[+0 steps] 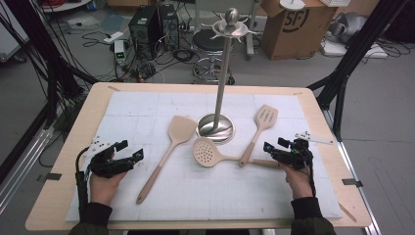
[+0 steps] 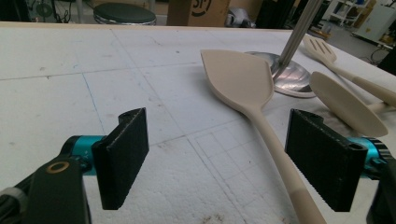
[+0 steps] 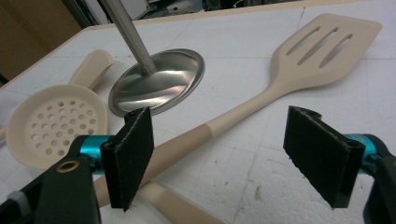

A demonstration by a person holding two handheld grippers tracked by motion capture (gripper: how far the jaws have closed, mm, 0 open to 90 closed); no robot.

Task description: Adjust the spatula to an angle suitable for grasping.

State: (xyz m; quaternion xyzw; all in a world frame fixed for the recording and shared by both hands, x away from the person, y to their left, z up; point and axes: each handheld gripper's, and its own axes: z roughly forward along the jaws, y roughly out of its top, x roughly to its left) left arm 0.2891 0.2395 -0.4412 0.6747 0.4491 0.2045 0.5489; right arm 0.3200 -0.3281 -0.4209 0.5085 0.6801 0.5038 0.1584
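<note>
Left tongs (image 1: pixel 131 149) wide, nothing between them, low over the desk (image 1: pixel 68 161) beside the solid spatula (image 1: pixel 169 147), which lies flat left of the steel stand base (image 1: pixel 216 128). Right tongs (image 1: pixel 275 147) wide, empty, at the handle ends of the slotted spatula (image 1: pixel 258 129) and the skimmer (image 1: pixel 210 152), where the two handles cross.

Three beige utensils: one solid spatula (image 1: pixel 181 128), one slotted spatula (image 1: pixel 265 117), one skimmer (image 1: pixel 205 152); one metal stand (image 1: pixel 216 128); apparently nothing more.
</note>
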